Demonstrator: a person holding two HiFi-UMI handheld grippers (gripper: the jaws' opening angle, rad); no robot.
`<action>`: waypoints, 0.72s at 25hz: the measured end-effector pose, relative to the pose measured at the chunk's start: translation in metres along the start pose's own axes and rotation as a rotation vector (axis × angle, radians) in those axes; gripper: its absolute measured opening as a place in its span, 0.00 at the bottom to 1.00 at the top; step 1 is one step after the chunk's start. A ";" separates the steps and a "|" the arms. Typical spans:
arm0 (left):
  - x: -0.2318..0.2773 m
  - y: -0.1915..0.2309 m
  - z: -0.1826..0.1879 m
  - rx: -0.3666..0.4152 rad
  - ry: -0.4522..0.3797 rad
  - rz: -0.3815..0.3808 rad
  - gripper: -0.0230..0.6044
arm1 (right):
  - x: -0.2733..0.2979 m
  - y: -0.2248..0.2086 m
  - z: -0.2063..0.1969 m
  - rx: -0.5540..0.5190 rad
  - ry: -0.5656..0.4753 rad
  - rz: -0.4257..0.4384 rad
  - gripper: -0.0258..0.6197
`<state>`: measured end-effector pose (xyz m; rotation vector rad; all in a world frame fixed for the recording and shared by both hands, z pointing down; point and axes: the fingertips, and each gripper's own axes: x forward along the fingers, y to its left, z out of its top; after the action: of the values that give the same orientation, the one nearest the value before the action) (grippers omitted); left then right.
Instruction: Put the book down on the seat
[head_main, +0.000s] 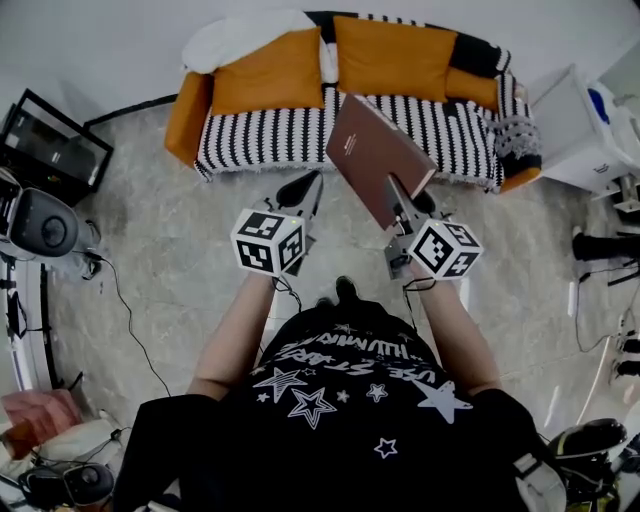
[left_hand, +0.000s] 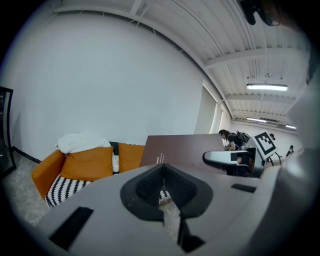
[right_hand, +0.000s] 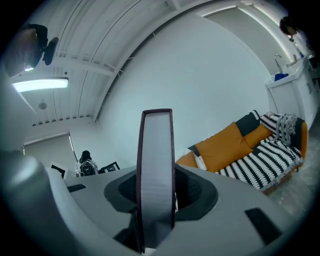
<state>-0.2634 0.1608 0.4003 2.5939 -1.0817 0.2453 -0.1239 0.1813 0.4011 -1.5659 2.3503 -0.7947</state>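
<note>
**Book, brown and hard-covered (head_main: 372, 150), held up short of the seat**

Nearest the head camera is the person in a black shirt printed with white stars (head_main: 340, 400), standing with both forearms stretched forward.

The left tongs (left_hand: 163, 192) have their 2 dark ribbed pads brought together at the tips. Nothing is caught between them, and only a thin slit lower down shows the floor.

Just beside them, the right tongs (right_hand: 157, 200) are clamped on the book. Its grey page edge stands upright between the 2 pads, which press on both covers near 1 corner. From above, the book juts up and forward out of these tongs, tilted, with its brown cover facing left. It hangs in the air, touching nothing else.

Beyond both tongs lies the pale grey marbled floor (head_main: 150, 250), bare between the person and the sofa.

Farther on is the sofa's black-and-white striped seat (head_main: 265, 135), with orange back cushions (head_main: 270, 75) behind it and a white blanket (head_main: 240, 38) heaped over the left one.
</note>
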 end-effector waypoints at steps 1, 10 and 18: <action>-0.003 0.001 -0.001 -0.004 -0.002 0.002 0.05 | -0.001 0.001 -0.002 0.002 0.000 -0.002 0.28; -0.036 0.020 -0.017 -0.040 -0.002 0.033 0.05 | -0.003 0.020 -0.023 0.035 0.012 -0.001 0.28; -0.064 0.041 -0.036 -0.083 -0.003 0.041 0.05 | -0.002 0.038 -0.060 0.078 0.040 -0.025 0.28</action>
<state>-0.3384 0.1888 0.4254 2.5019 -1.1231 0.2027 -0.1799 0.2133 0.4300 -1.5647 2.3020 -0.9195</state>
